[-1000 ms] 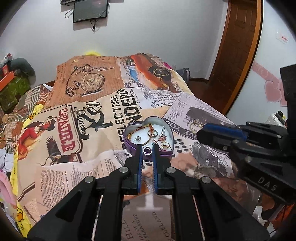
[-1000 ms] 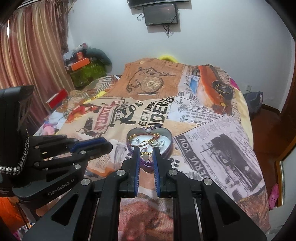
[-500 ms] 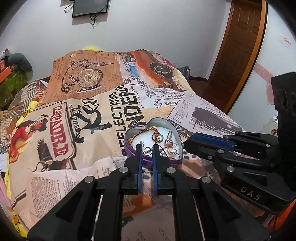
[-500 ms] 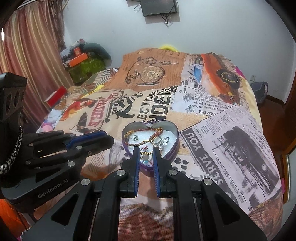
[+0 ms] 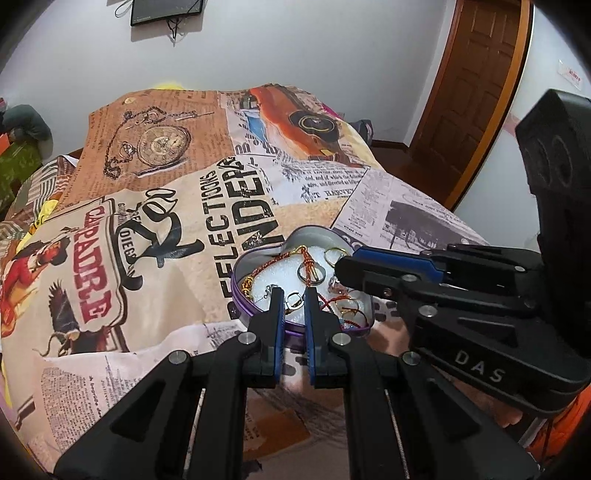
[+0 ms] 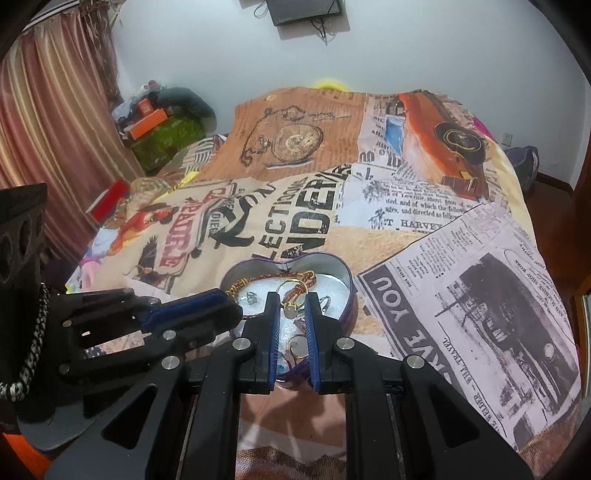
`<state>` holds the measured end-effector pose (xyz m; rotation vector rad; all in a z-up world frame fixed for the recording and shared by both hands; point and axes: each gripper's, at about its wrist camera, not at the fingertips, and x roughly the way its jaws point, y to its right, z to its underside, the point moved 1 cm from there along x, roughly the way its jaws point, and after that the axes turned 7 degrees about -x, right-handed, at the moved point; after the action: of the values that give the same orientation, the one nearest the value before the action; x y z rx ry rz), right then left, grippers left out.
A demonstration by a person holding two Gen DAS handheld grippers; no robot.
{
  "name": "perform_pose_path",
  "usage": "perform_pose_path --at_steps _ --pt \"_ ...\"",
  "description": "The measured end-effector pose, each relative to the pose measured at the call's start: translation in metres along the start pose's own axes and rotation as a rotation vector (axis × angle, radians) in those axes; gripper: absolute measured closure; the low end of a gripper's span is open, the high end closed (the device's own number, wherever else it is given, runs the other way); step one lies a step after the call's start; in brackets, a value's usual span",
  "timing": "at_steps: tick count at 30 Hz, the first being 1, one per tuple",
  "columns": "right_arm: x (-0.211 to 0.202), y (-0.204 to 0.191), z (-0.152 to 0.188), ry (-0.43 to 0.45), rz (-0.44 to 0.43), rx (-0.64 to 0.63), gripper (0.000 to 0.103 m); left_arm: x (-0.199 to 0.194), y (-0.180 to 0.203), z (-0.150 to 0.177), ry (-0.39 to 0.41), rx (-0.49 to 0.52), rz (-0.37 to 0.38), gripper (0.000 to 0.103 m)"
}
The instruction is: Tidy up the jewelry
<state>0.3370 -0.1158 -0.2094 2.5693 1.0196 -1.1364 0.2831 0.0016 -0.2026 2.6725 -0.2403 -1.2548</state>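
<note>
A purple heart-shaped tin (image 5: 246,258) (image 6: 345,271) lies on the printed bedspread. It holds a gold and red chain (image 5: 275,264) (image 6: 258,279), several rings (image 5: 311,272) and small earrings on white padding. My left gripper (image 5: 294,295) hovers over the tin's near side, its jaws a narrow gap apart and empty. My right gripper (image 6: 291,301) hovers over the tin's middle, jaws a narrow gap apart, with a small gold ring (image 6: 290,306) showing between them below. Each gripper shows in the other's view, the right one (image 5: 345,266) and the left one (image 6: 225,308), both at the tin.
The bedspread (image 5: 166,221) (image 6: 461,258) covers the whole bed. A wooden door (image 5: 476,92) stands at the right. Curtains (image 6: 55,129) and cluttered boxes (image 6: 162,129) are at the left. A wall screen (image 6: 306,11) hangs behind the bed.
Both grippers have moved forward and down toward the tin, which now looks larger and nearer. The jaw gaps look unchanged.
</note>
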Motion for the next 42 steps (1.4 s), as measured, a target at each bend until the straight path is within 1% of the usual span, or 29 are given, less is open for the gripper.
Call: perform_pose_path --at_steps 6,11,19,25,27,29,30,31,32,34,36,39,41,42 --pt "0.012 0.003 0.002 -0.056 -0.023 0.011 0.091 0.001 -0.001 0.000 -0.001 -0.006 0.008 0.095" --pt "0.012 0.005 0.002 -0.061 -0.027 0.008 0.091 0.000 -0.001 0.001 0.011 0.005 -0.018 0.095" --pt "0.011 0.006 0.005 -0.088 -0.043 0.022 0.090 -0.008 -0.008 0.003 0.019 -0.020 -0.032 0.094" --pt "-0.002 -0.001 0.006 -0.077 -0.001 0.001 0.089 -0.021 -0.009 0.006 0.026 -0.030 -0.033 0.093" --pt "-0.010 -0.004 0.005 -0.065 0.007 -0.009 0.089 -0.030 -0.008 0.007 0.036 -0.030 -0.032 0.091" --pt "-0.018 -0.008 0.003 -0.049 0.026 -0.024 0.088 -0.041 -0.007 0.006 0.057 -0.032 -0.037 0.083" --pt "-0.024 -0.010 0.003 -0.038 0.040 -0.035 0.087 -0.046 -0.007 0.006 0.067 -0.035 -0.038 0.077" --pt "-0.030 -0.013 0.002 -0.027 0.053 -0.045 0.084 -0.054 -0.007 0.005 0.082 -0.039 -0.039 0.075" --pt "-0.036 -0.016 0.001 -0.015 0.065 -0.054 0.081 -0.061 -0.007 0.005 0.095 -0.043 -0.039 0.074" --pt "-0.052 -0.023 0.000 0.027 0.098 -0.073 0.064 -0.076 -0.006 0.003 0.119 -0.052 -0.035 0.074" --pt "-0.069 -0.030 -0.001 0.078 0.127 -0.090 0.055 -0.094 -0.005 0.002 0.149 -0.058 -0.029 0.074" --pt "-0.098 -0.042 -0.005 0.149 0.159 -0.120 0.055 -0.128 -0.001 -0.001 0.215 -0.066 -0.024 0.074" --pt "-0.115 -0.048 -0.007 0.191 0.180 -0.131 0.055 -0.154 0.004 -0.002 0.275 -0.066 -0.020 0.074" --pt "-0.129 -0.053 -0.008 0.227 0.195 -0.135 0.055 -0.169 0.007 -0.002 0.307 -0.063 -0.020 0.074"
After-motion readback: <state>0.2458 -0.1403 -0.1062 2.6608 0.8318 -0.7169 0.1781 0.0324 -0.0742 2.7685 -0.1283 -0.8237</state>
